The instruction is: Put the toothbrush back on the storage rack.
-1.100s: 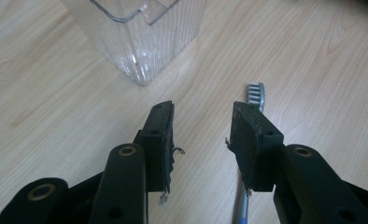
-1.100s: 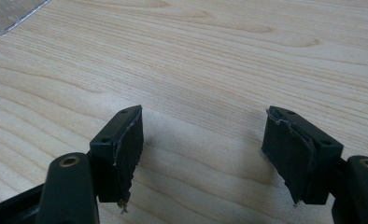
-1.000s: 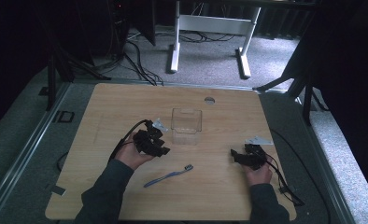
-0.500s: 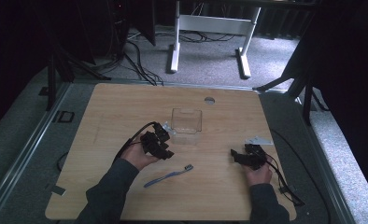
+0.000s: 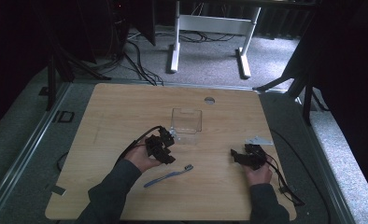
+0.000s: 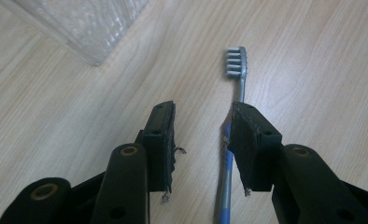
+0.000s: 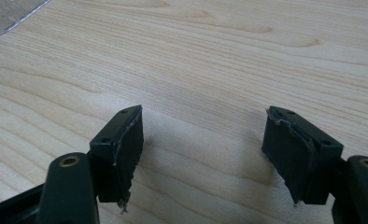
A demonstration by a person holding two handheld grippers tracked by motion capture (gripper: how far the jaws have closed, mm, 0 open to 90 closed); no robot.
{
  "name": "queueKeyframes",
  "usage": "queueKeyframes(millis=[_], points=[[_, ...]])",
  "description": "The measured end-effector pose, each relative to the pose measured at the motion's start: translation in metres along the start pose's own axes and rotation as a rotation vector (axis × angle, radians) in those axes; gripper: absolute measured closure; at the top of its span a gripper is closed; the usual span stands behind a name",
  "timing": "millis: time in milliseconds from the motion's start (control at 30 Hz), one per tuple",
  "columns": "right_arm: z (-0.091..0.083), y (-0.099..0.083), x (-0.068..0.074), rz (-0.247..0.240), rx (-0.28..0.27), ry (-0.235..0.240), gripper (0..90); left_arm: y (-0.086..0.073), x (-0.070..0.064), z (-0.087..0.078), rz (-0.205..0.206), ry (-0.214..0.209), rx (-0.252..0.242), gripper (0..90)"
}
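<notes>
Pale wood grain runs across the surface [image 5: 126, 107], with dark floor, cables and a white frame behind it. I hold my left tongs [image 6: 203, 140] low over the toothbrush [image 6: 236, 70], jaws apart and gripping nothing. The brush lies flat on the surface, its bristled head pointing away from me and its blue-grey handle running back under my right-hand jaw rather than between the two. In the high view the toothbrush [image 5: 168, 173] sits just in front of my left hand, between it and the near edge, well apart from my right tongs [image 5: 238, 157]. Those rest spread wide over bare wood and hold nothing.

As I judge it, the risk lies in that offset: if I close now, one jaw would land on the handle and push it sideways or pin it flat instead of catching it. A thin handle lying flush on the wood could also slip out or roll as the pads meet. The clear container [image 5: 187, 120] stands close by, its corner [image 6: 91, 32] near my jaws, so a swing could knock it.

Count: one toothbrush, one clear container, two tongs.
</notes>
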State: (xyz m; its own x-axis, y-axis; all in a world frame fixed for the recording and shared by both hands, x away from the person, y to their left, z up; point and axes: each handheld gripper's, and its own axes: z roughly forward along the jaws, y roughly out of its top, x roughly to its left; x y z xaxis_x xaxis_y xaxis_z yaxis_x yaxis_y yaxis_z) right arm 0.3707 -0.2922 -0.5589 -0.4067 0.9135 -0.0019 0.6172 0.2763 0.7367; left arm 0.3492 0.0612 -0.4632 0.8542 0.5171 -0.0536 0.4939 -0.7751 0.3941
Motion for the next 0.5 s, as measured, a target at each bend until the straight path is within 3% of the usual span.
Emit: queueKeyframes(millis=[500], points=[[0.0,0.0,0.0,-0.001,0.0,0.0,28.5,0.003,-0.009,0.011,0.047,-0.012,0.067,62.4]])
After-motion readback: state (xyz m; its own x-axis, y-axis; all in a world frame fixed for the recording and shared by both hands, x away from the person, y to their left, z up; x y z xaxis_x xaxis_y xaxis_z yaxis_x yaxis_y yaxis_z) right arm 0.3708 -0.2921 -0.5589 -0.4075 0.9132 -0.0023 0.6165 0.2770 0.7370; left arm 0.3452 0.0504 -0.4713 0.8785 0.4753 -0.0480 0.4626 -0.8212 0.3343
